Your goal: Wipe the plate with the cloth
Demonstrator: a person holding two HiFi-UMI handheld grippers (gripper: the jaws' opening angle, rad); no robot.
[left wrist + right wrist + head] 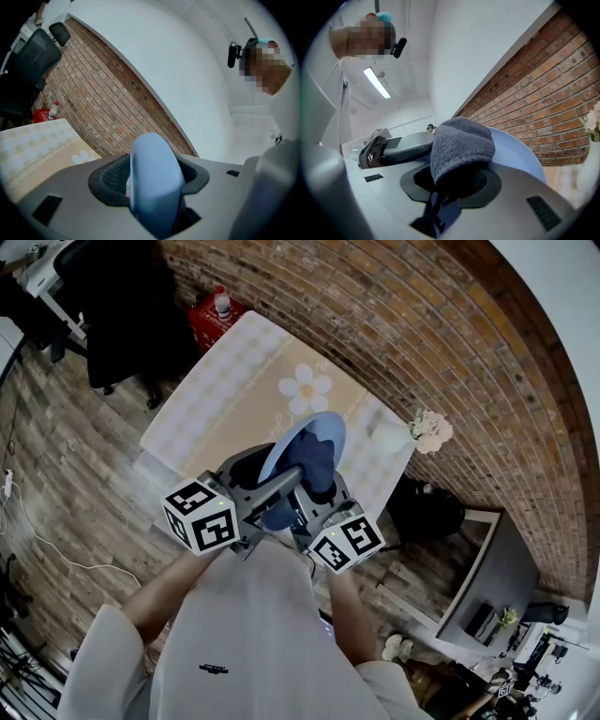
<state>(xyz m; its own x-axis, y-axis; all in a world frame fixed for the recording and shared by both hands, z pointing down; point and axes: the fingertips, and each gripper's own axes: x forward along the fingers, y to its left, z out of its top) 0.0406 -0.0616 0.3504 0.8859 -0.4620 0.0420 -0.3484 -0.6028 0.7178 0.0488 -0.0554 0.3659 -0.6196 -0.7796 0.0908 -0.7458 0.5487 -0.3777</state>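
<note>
In the head view I hold the pale blue plate (317,432) up on edge over the near end of the table (202,404), clear of its top. My left gripper (277,486) has it by the lower rim. My right gripper (317,495) sets a dark grey-blue cloth (317,463) against the plate's face.

In the left gripper view the plate (152,183) stands edge-on between my jaws, which are closed on its rim, one on each side. I can't quite tell how deep the rim sits in them, since the plate itself hides the far pad.

In the right gripper view my jaws are pinched on a bunched fold of the cloth (461,145). Its rounded knitted wad bulges out past the tips, with the plate's face right behind it.

I judge the plate stiff, smooth, slippery and breakable, and its weight hangs from a single rim hold. So my grip belongs well onto the rim, and the rubbing should be light. The cloth is soft and light; I should hold it by the fold and leave the wad free to do the wiping
</note>
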